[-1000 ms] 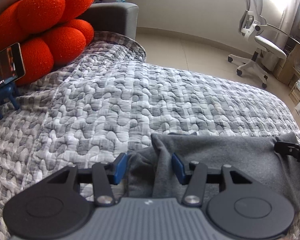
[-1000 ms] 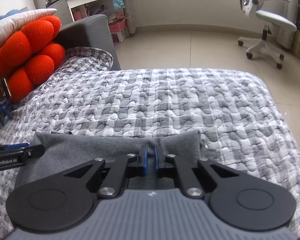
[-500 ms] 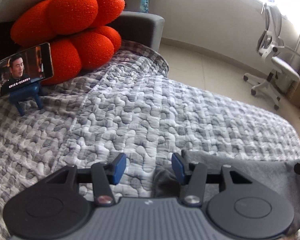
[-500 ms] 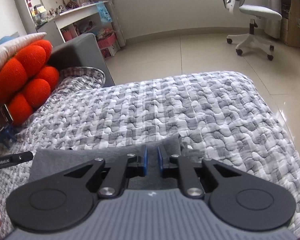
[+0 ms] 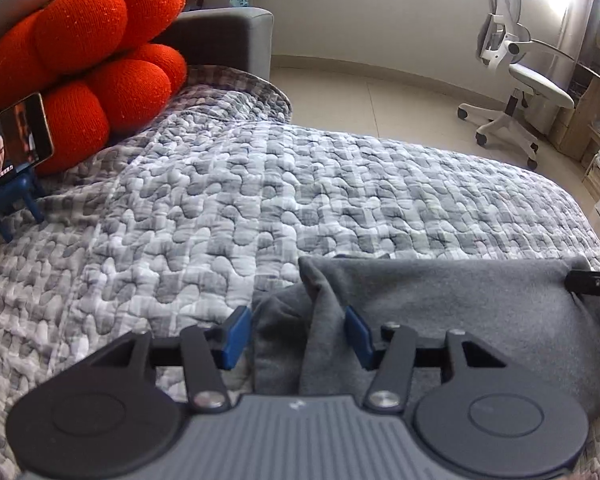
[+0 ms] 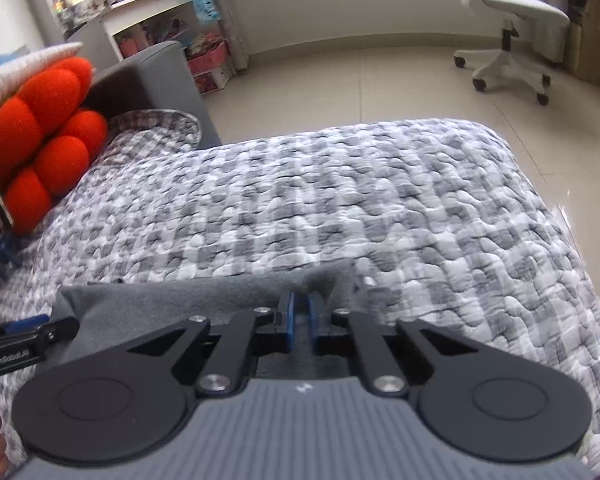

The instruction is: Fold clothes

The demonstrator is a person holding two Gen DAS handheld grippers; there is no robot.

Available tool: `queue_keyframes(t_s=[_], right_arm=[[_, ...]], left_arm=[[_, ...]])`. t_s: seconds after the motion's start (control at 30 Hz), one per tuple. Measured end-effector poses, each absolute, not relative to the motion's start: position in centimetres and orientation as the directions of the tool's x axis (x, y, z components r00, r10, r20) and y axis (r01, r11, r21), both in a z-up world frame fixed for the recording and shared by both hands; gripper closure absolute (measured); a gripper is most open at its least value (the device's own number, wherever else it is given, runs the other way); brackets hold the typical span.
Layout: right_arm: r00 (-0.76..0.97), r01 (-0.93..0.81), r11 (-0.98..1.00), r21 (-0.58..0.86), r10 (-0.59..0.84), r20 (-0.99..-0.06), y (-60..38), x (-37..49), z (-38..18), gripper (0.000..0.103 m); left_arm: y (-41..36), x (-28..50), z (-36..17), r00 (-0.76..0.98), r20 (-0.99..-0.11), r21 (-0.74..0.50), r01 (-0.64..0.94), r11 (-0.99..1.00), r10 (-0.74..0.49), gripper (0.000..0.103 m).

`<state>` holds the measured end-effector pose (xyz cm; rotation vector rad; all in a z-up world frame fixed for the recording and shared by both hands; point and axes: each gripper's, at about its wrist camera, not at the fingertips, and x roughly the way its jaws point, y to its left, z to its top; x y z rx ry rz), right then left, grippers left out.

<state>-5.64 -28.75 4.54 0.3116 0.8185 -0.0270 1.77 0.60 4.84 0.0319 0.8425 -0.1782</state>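
Note:
A dark grey garment [image 5: 452, 304] lies folded on the grey checked quilt [image 5: 260, 200] near the front edge. My left gripper [image 5: 298, 330] is open, its blue pads on either side of the garment's bunched left corner. In the right wrist view the garment [image 6: 172, 300] lies just ahead, and my right gripper [image 6: 301, 312] is shut on its right corner. The right gripper's tip shows at the right edge of the left wrist view [image 5: 592, 282]. The left gripper's side shows in the right wrist view [image 6: 24, 340].
A red lobed cushion [image 5: 96, 56] and a phone on a blue stand [image 5: 12, 148] sit at the back left against a grey sofa arm [image 5: 220, 40]. A white office chair [image 5: 516, 80] stands on the tiled floor beyond the quilt [image 6: 340, 208].
My left gripper swung away to the left off the garment, then came back around its left corner, still open. My right gripper stayed shut on the right corner and lifted a little.

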Motion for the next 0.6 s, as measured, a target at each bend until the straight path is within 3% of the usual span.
queue_keyframes(t_s=[0.23,0.33,0.43,0.47,0.6], right_arm=[[0.706,0.205,0.918,0.338,0.101,-0.701,-30.6,-6.1,4.8,0.101],[0.716,0.207,0.916,0.342,0.096,-0.692,-30.7,-6.6,5.1,0.092],[0.695,0.227,0.922,0.314,0.073,-0.716,-30.6,-6.4,4.7,0.091],[0.682,0.239,0.923,0.301,0.061,-0.729,-30.5,-6.1,4.3,0.082],[0.667,0.251,0.930,0.267,0.034,-0.744,-30.1,-5.8,4.0,0.081]], left_arm=[[2.0,2.7,4.5,0.636,-0.754,-0.087,0.153,0.984,-0.166,0.045],[2.2,3.0,4.3,0.634,-0.755,-0.091,0.153,0.984,-0.169,0.045],[2.3,3.1,4.2,0.635,-0.755,-0.084,0.149,0.985,-0.161,0.044],[2.3,3.0,4.1,0.635,-0.756,-0.085,0.145,0.986,-0.158,0.043],[2.1,2.9,4.2,0.636,-0.756,-0.080,0.142,0.987,-0.152,0.043]])
